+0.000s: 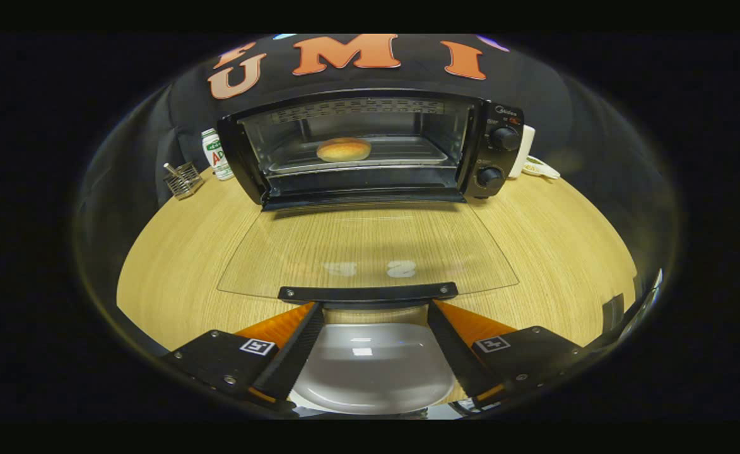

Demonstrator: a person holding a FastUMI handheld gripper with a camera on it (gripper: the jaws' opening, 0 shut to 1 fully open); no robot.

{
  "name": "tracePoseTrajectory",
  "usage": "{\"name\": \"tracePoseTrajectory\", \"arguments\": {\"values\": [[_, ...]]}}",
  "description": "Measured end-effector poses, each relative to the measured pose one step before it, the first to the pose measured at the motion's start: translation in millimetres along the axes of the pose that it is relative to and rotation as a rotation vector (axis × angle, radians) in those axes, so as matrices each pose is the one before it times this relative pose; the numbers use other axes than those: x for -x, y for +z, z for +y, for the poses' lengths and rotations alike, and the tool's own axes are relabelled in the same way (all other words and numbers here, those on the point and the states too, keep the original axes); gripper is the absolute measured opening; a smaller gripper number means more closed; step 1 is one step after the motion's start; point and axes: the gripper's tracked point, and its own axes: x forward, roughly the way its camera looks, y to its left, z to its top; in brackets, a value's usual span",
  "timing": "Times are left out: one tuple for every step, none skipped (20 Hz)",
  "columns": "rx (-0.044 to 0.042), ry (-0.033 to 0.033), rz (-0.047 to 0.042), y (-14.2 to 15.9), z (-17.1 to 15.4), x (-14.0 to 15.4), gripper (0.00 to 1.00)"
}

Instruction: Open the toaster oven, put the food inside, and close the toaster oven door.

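The black toaster oven (370, 148) stands at the back of the wooden table with its glass door (370, 249) folded flat down toward me. A round golden bun (344, 149) lies on the metal tray (407, 154) inside the oven. The door's black handle bar (368, 292) runs along its near rim, just ahead of my fingertips. My gripper (370, 310) is open, its orange-and-black fingers (294, 340) spread wide with their tips just under the handle's two ends. A white plate (370, 369) with nothing on it lies on the table between and below the fingers.
Left of the oven stand a wire holder (182, 180) and a white-and-green can (217, 154). A white mug (525, 150) and a small white dish (540, 168) sit to its right. Bare wooden tabletop (565, 246) lies on both sides of the door.
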Motion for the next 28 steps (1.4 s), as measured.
{"name": "tracePoseTrajectory", "arguments": {"values": [[-0.00143,-0.00052,-0.00392,0.61,-0.16,0.49,0.99],[-0.0046,-0.00024,-0.00359,1.45,0.29,0.81,0.99],[-0.00386,-0.00007,-0.00475,0.74,0.16,0.76,0.99],[-0.00159,-0.00002,-0.0049,1.42,-0.57,1.02,0.99],[-0.00031,0.00008,-0.0037,1.18,0.31,2.25,0.99],[0.00105,0.00054,-0.0044,2.33,-0.31,1.76,0.99],[-0.0007,0.00038,-0.00831,3.07,-0.67,3.16,0.99],[-0.00236,0.00101,-0.00875,3.84,-0.36,3.43,1.0],[-0.00183,0.00132,-0.01044,3.76,-0.06,3.34,1.0],[-0.00171,0.00113,-0.01111,5.08,0.1,2.81,1.0],[-0.00029,0.00091,-0.00985,4.62,-1.05,5.56,0.99],[-0.00076,0.00092,-0.01356,5.98,0.15,2.87,0.99],[0.00081,0.00138,-0.01553,6.26,0.65,2.67,0.99],[0.00166,0.00118,-0.01331,7.2,0.94,2.11,0.99],[0.0029,0.001,-0.0134,5.48,0.04,3.28,1.0],[-0.00005,0.0008,-0.01385,6.22,0.18,2.18,1.0],[-0.00021,0.00144,-0.01499,7.46,-0.05,1.6,1.0],[-0.00012,0.00081,-0.01418,7.82,0.26,1.01,1.0],[0.00067,0.00073,-0.01176,6.58,-0.37,1.43,1.0],[-0.00114,0.00044,-0.01336,7.62,0.3,-0.22,1.0],[0.00048,0.00082,-0.00889,6.66,0.41,0.22,1.0],[0.00201,0.00218,-0.00665,6.93,-0.29,-0.01,1.0],[-0.00267,0.00379,-0.00945,5.27,0.14,0.45,1.0],[-0.00361,0.00511,-0.01281,7.23,0.93,-0.98,1.0],[-0.00364,0.00308,-0.01129,6.38,-0.53,-0.21,1.0],[-0.00479,0.00096,-0.00882,4.91,0.54,-0.42,1.0],[0.00004,0.00012,-0.00538,2.89,0.94,-1.28,1.0],[0.00513,-0.00074,-0.00675,3.99,0.81,-1.2,1.0]]}}
